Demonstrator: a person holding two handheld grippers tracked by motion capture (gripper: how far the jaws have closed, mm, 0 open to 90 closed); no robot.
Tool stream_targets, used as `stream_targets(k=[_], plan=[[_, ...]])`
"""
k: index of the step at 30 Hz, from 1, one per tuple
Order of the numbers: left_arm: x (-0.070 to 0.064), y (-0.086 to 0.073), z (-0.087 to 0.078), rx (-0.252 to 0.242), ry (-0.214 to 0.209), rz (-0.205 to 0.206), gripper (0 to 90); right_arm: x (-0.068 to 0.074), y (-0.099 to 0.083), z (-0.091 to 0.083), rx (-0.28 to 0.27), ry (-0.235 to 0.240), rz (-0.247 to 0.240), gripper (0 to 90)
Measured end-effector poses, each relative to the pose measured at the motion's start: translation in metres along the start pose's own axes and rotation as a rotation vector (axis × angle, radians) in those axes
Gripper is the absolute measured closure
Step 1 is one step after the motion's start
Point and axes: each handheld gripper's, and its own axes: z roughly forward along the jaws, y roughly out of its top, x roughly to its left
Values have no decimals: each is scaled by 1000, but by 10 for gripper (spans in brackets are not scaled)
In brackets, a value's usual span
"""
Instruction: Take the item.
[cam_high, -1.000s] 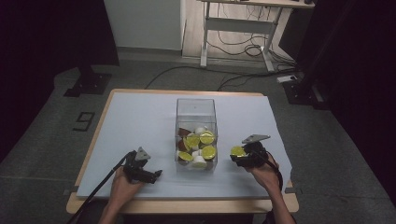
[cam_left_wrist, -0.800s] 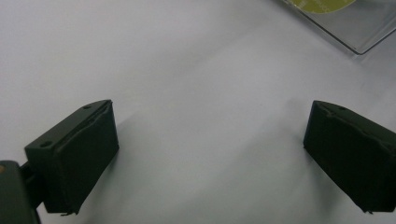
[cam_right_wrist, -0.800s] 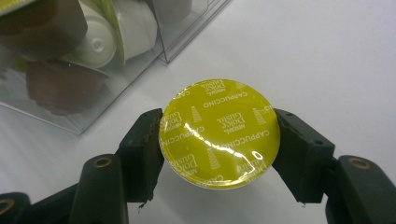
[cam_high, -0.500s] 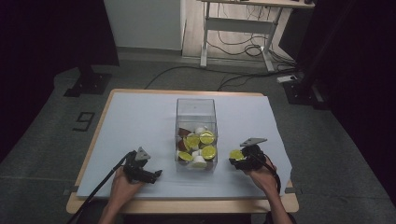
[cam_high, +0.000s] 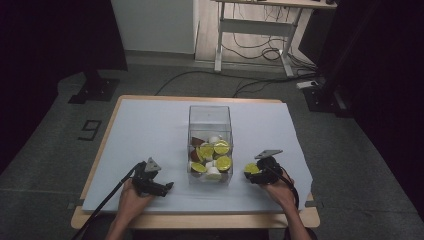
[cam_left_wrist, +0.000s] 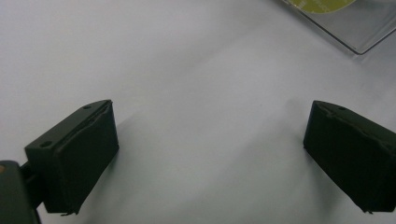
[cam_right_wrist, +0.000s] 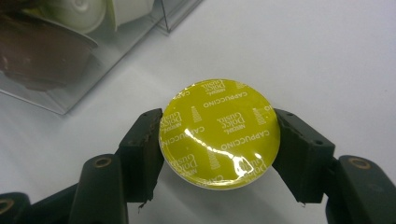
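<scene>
Right gripper (cam_high: 256, 172) has come down from mid-air to the surface (cam_high: 150, 125) beside the clear box (cam_high: 210, 117), fingers clamped on the yellow capsule (cam_right_wrist: 219, 133) sitting between them (likely just pulled out, set-down next); left gripper (cam_high: 159, 186) fingers spread, nothing between.

a clear box (cam_high: 210, 120) stands near the middle of the table (cam_high: 150, 120), a little toward its front edge, with capsules (cam_high: 214, 155) heaped in the front half of it. the right gripper (cam_high: 254, 170) sits just to the right of the box's front right corner, near the table's front edge, with one capsule (cam_right_wrist: 219, 133) between its jaws, down at the table top. the left gripper (cam_high: 162, 187) lies to the left of the box's front left corner, close to the front edge, jaws pointing toward the box. behind the table, on the floor, stands a desk frame (cam_high: 260, 30).
</scene>
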Motion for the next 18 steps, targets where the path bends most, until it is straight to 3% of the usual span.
stream_targets(k=[13, 18], plan=[[0, 0, 0, 0, 0, 0, 27, 0, 0, 1, -3, 1, -8, 371], [0, 0, 0, 0, 0, 0, 27, 0, 1, -1, -13, -2, -2, 271]])
